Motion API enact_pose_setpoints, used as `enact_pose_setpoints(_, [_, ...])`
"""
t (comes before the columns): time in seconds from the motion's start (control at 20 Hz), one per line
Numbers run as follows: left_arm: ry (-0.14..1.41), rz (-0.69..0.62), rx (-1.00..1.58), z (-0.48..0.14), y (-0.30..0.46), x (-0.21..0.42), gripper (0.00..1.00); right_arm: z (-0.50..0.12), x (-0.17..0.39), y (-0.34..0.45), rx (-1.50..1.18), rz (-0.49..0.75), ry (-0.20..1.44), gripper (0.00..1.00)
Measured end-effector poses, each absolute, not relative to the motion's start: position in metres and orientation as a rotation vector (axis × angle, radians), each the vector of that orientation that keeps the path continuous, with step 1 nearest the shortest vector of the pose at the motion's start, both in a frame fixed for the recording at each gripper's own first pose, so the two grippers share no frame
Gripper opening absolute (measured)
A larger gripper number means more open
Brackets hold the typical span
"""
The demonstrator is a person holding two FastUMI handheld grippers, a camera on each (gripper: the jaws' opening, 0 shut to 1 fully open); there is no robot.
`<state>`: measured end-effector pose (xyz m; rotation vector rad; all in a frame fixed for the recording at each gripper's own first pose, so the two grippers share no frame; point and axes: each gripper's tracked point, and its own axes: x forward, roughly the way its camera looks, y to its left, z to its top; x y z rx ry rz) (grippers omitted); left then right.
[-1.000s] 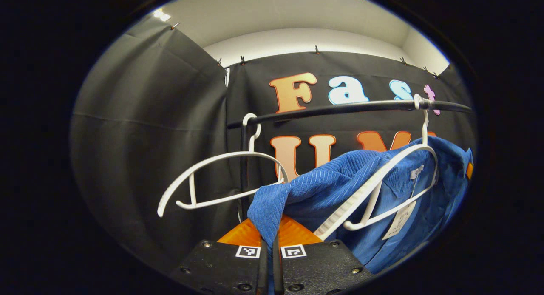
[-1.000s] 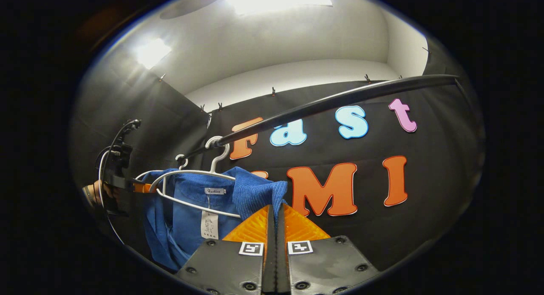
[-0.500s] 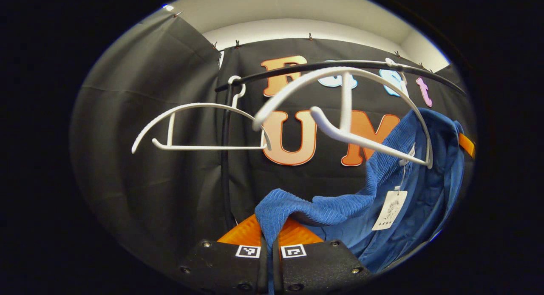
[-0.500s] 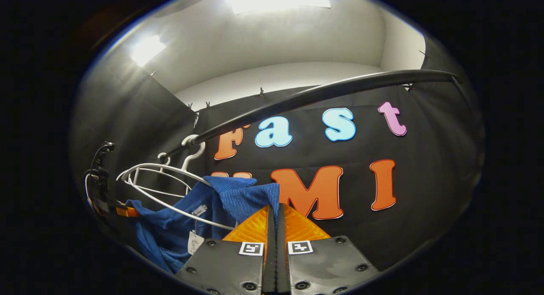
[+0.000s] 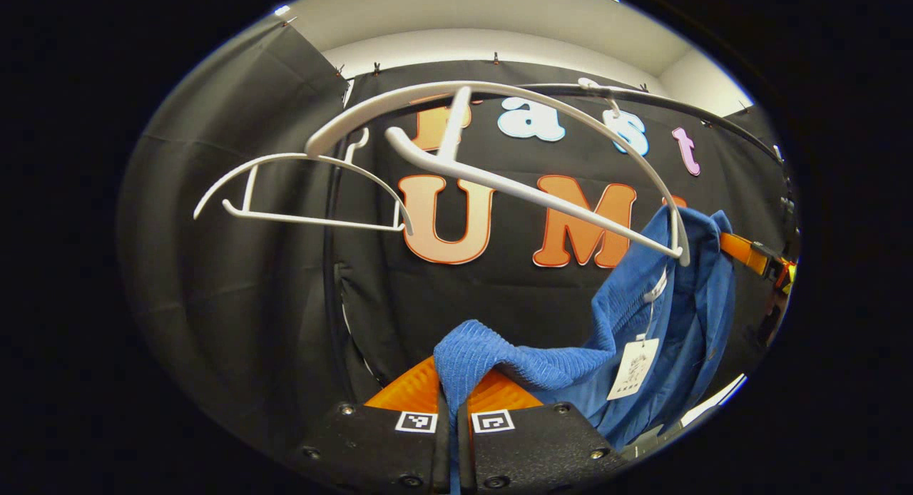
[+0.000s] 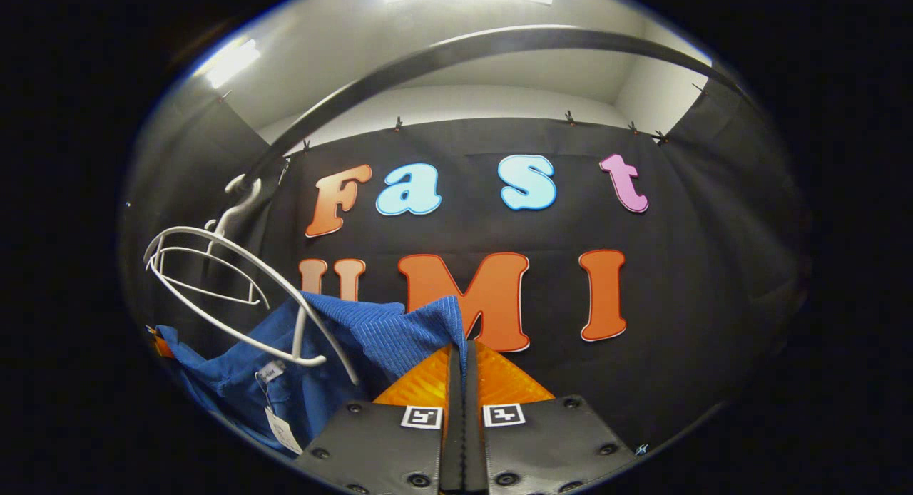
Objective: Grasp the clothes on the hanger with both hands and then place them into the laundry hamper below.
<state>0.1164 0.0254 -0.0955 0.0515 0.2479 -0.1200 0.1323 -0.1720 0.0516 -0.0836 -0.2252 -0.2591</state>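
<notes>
Between the two grippers, a blue garment (image 5: 642, 317) slung like a hammock, one corner pinched in the left gripper (image 5: 451, 409), fingers clamped narrow on the ribbed fabric, the other corner nipped the same way in the right gripper (image 6: 456, 381). Mostly off the near white hanger (image 5: 513, 188) by the look of it, though the hanger's lower tip sits right at the collar, so maybe not fully clear. Best bet: keep both pinches tight, lower both sides level and pull slightly away from that tip so nothing snags. Watch the paper tag (image 5: 631, 370) dangling near it too. Overhead, the black rail (image 6: 463, 49) and a second empty hanger (image 5: 299, 195) further along, so no room upward; open space seems to be below. Hamper out of sight, presumably underneath.
</notes>
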Motion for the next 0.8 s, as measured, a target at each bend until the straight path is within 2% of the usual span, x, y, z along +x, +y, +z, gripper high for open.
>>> enact_pose_setpoints(0.1, [0.268,-0.136,0.045,-0.105,0.016,0.113,0.07,0.047,0.129,-0.188,-0.105,-0.288,-0.213,0.08])
enact_pose_setpoints(0.3, [0.305,-0.177,0.030,-0.121,-0.006,0.107,0.05,0.033,0.119,-0.202,-0.120,-0.303,-0.159,0.07])
enact_pose_setpoints(0.55, [0.364,-0.211,0.013,-0.147,-0.029,0.098,0.05,-0.022,0.109,-0.173,-0.060,-0.206,-0.035,0.08])
enact_pose_setpoints(0.8, [0.445,-0.248,-0.044,-0.187,-0.058,0.087,0.04,-0.069,0.106,-0.101,0.013,-0.007,0.093,0.07])
